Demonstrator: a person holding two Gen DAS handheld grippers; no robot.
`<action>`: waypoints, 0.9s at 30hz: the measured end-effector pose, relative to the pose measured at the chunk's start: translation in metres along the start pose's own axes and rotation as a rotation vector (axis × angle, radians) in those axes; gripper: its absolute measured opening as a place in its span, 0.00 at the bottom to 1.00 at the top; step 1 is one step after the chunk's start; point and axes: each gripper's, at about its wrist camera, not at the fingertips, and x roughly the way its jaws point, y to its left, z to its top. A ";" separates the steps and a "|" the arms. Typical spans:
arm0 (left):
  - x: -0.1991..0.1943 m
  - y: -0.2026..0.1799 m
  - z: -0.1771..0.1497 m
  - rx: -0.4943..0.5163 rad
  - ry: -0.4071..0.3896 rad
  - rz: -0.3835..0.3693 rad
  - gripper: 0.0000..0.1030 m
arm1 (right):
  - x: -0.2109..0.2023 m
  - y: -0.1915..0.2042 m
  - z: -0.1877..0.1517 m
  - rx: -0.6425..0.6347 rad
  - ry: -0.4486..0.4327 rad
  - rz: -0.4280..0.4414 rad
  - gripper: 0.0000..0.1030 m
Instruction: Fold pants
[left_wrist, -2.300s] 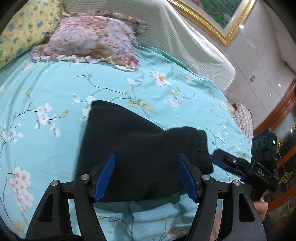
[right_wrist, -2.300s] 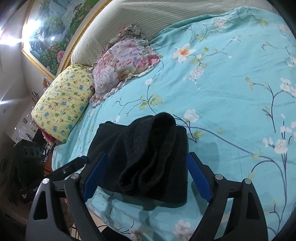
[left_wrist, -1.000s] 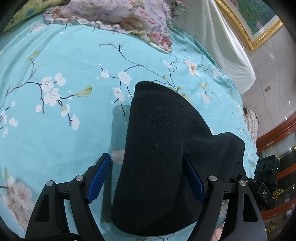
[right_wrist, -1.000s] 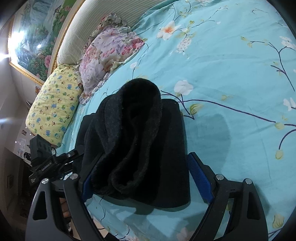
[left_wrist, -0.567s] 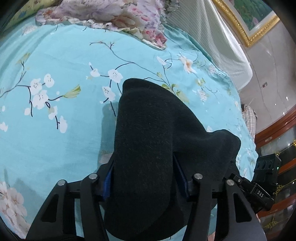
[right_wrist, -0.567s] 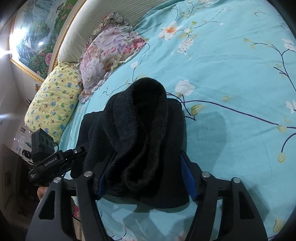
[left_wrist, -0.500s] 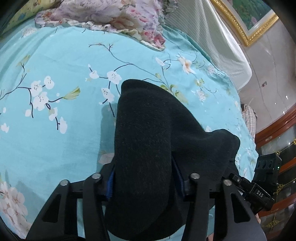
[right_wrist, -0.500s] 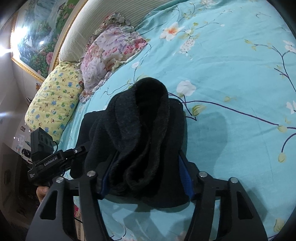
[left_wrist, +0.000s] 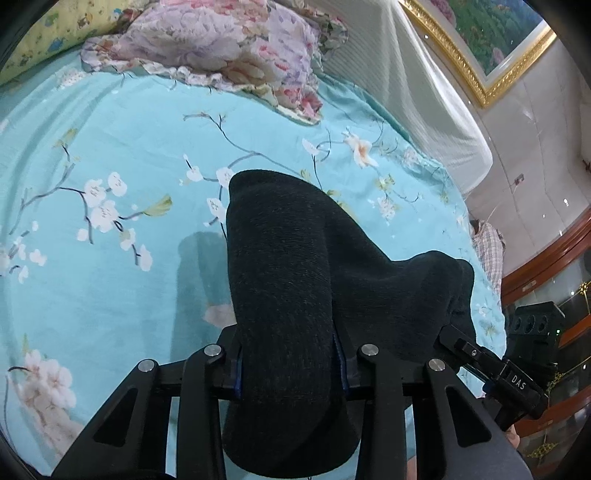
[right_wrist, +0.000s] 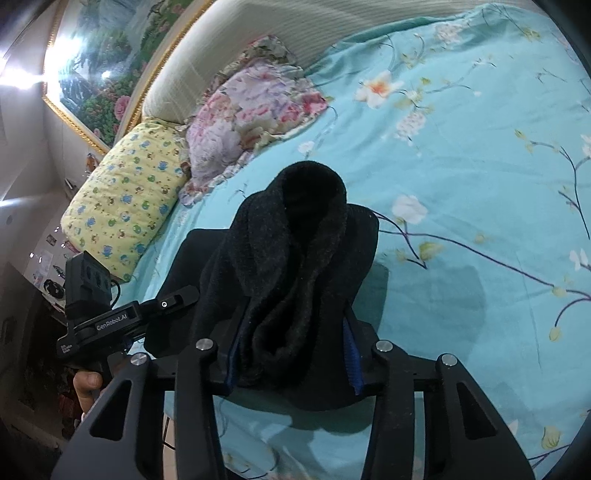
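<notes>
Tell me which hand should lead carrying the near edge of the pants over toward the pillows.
Neither clearly: left gripper and right gripper have both just been closing on bunched folds of the black pants. They should probably move together.

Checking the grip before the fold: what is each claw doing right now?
Left claw: jaws just closed, clamped on the black pants.
Right claw: jaws just closed, clamped on the same pants.

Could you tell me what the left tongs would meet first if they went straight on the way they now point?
The left tongs, just closed on the black pants, would probably push that bundle down into the turquoise floral bedsheet beyond it; depth is uncertain through the fisheye.
</notes>
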 end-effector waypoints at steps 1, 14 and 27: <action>-0.004 0.001 0.001 -0.001 -0.008 0.003 0.34 | 0.000 0.002 0.001 -0.004 0.000 0.005 0.43; -0.058 0.041 0.022 -0.050 -0.121 0.063 0.34 | 0.037 0.051 0.025 -0.100 0.040 0.097 0.43; -0.070 0.085 0.058 -0.080 -0.170 0.146 0.34 | 0.101 0.096 0.058 -0.194 0.096 0.135 0.43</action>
